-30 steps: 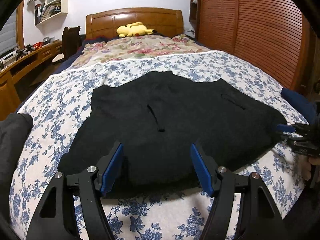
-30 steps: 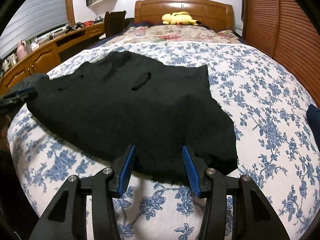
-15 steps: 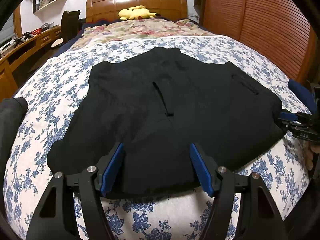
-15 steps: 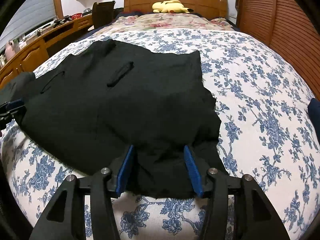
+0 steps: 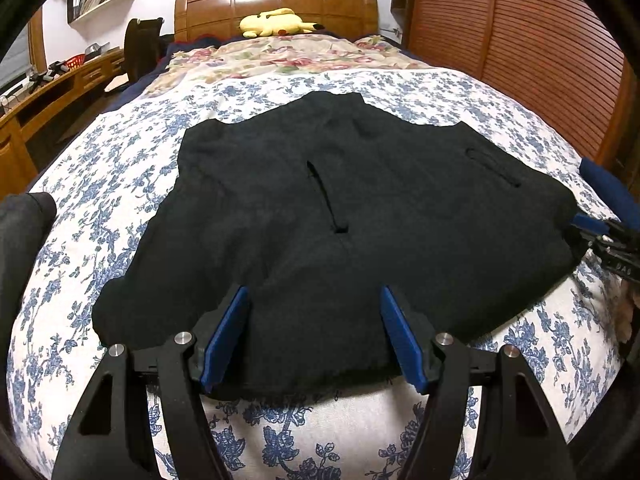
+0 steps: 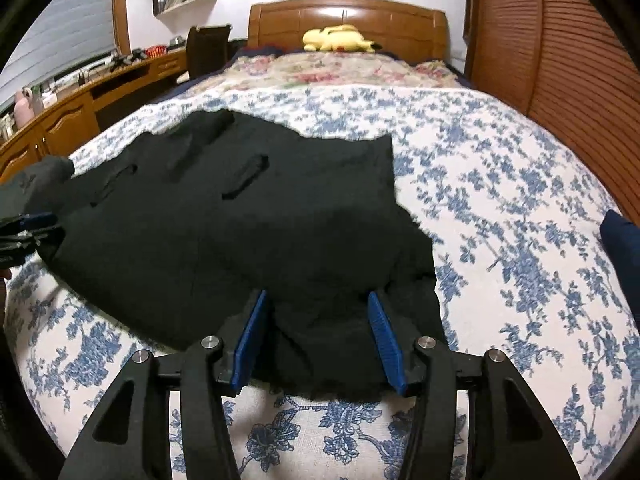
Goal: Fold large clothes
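Note:
A large black garment (image 5: 360,200) lies spread flat on the blue-flowered bed sheet (image 5: 120,160), with its near hem toward me. My left gripper (image 5: 313,296) stands open over the hem's left part. The cloth lies between its blue pads (image 5: 224,332), which do not press on it. My right gripper (image 6: 317,296) stands open the same way over the hem near the garment's (image 6: 240,240) right corner. Each gripper shows at the edge of the other's view: the right gripper (image 5: 600,236) and the left gripper (image 6: 28,228).
A yellow plush toy (image 5: 272,22) lies by the wooden headboard (image 5: 276,0) on a flowered quilt. A wooden desk (image 6: 60,120) and chair run along the left, slatted wardrobe doors (image 5: 540,60) along the right. A dark grey cloth bundle (image 5: 20,232) and a navy item (image 6: 624,240) lie at the bed's sides.
Both grippers have tipped slightly downward and the hem now lies a little deeper between their fingers. The garment has not moved.

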Demonstrator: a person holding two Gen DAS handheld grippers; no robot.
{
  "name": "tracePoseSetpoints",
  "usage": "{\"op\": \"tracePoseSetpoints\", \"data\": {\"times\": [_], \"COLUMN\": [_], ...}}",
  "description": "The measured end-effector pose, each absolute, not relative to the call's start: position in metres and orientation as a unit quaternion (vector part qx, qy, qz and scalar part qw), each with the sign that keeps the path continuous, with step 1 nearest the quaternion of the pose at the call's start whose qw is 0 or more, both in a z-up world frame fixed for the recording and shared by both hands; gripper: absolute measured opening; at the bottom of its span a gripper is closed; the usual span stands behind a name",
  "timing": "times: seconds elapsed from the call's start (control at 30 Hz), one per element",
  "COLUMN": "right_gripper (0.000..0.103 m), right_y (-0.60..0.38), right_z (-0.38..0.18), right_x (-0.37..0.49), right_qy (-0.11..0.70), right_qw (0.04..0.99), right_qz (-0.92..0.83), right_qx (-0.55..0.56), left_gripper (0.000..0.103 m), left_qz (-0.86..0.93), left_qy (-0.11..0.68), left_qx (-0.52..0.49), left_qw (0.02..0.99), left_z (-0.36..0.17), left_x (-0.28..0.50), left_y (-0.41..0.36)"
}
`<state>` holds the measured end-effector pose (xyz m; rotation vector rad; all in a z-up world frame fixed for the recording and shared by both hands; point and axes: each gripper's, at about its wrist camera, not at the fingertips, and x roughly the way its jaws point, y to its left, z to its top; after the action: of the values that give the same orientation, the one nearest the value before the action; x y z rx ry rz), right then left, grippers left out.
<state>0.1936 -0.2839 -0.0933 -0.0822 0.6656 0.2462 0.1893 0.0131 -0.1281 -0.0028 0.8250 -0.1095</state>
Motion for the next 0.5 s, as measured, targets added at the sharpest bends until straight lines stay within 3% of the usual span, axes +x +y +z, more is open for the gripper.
{"op": "tracePoseSetpoints", "data": {"times": [0.4,0.5], "right_gripper": [0.058,0.063], "right_y": [-0.316,-0.318], "right_z": [-0.092,-0.096], "right_x": [0.178,0.182], "right_qy": [0.322,0.345], "right_qw": [0.944,0.936], "right_qz": [0.074,0.073], "right_qx": [-0.009,-0.007], "left_gripper": [0.069,0.069], "left_qz": [-0.055,-0.055], "left_qy": [0.400,0.400], "left_qx": [-0.001,-0.001], "left_qw": [0.915,0.915], "left_z": [-0.128,-0.128], "left_x": [0.190,0.190], "left_y": [0.014,0.014]}}
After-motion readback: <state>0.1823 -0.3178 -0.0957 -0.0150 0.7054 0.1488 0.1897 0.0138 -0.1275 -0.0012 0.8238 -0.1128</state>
